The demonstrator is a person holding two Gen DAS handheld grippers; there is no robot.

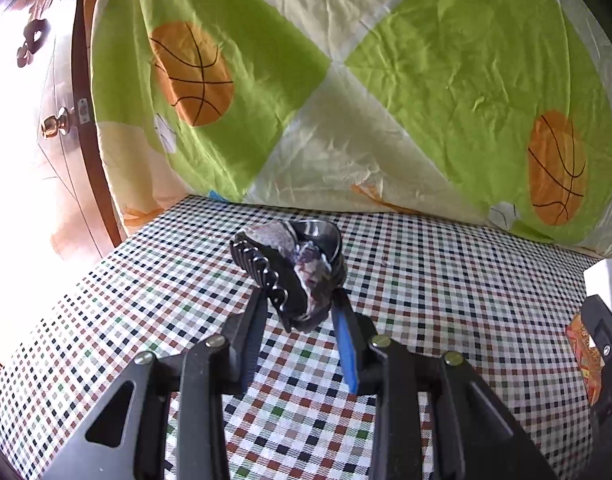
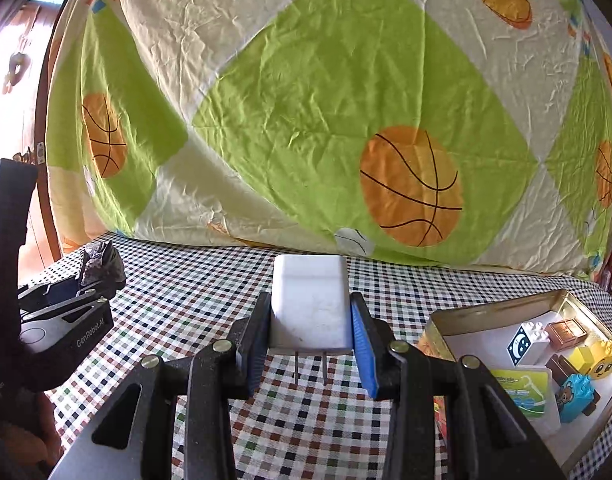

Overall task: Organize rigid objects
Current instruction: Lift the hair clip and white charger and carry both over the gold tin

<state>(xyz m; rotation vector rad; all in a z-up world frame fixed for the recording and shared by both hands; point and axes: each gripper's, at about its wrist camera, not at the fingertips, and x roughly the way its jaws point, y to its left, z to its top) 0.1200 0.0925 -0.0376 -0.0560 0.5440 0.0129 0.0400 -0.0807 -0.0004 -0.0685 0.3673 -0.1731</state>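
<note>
My left gripper is shut on a dark hair claw clip with marbled purple sides and black teeth, held above the checkered tablecloth. The clip also shows in the right wrist view, at the far left with the left gripper. My right gripper is shut on a white plug charger, its two metal prongs pointing back toward the camera. The charger's corner shows at the right edge of the left wrist view.
A metal tin at the right holds toy bricks, a floss pack and small boxes. A green and cream basketball-print quilt rises behind the table. A wooden door with a knob is at the left.
</note>
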